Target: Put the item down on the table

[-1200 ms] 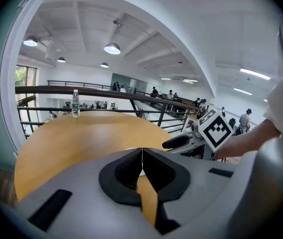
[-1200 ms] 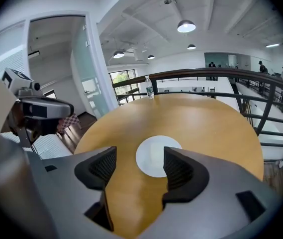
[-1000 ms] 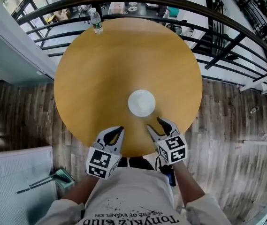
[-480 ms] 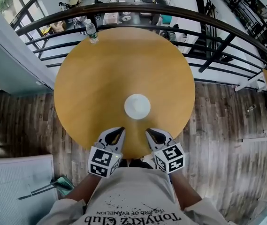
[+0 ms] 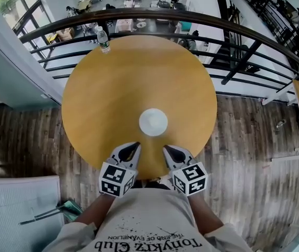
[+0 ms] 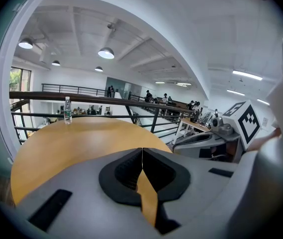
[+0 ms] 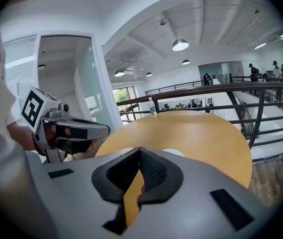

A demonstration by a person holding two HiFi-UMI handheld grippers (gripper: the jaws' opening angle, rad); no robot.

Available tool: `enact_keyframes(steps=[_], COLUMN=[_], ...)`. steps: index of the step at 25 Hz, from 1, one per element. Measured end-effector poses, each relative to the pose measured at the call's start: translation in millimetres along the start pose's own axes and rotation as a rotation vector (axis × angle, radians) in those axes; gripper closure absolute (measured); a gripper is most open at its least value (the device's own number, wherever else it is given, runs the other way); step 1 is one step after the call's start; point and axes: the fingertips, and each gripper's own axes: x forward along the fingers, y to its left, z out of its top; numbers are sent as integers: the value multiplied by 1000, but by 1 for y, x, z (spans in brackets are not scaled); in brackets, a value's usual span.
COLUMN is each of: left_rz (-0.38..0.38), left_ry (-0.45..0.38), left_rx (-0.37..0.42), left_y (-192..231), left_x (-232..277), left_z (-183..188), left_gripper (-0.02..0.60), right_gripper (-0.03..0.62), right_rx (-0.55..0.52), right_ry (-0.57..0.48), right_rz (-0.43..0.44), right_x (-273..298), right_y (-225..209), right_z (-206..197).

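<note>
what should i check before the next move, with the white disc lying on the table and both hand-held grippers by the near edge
1. The white round flat disc lies flat on the round wooden table: ok.
2. The left hand-held gripper has its jaws together with nothing between them: ok.
3. The right hand-held gripper has just been closing its jaws; they are together with nothing between them: ok.
4. Both grippers are apart from the disc, near the table's near edge: ok.
5. The clear plastic water bottle stands upright at the far edge, well away from both grippers: ok.
6. Whether the disc is a plate or a lid: cannot tell.
</note>
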Motion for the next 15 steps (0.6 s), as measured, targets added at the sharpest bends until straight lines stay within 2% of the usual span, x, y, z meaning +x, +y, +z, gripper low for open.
enact_keyframes(steps=[15], left_rz=[10], left_ry=[2], left_rx=[-10], left_y=[0], left_x=[0], left_z=[-2], left_gripper=[558], right_gripper=[569], right_rx=[-23], right_ry=[37], right_rz=[-4], right_x=[2], right_y=[1], right_z=[-8])
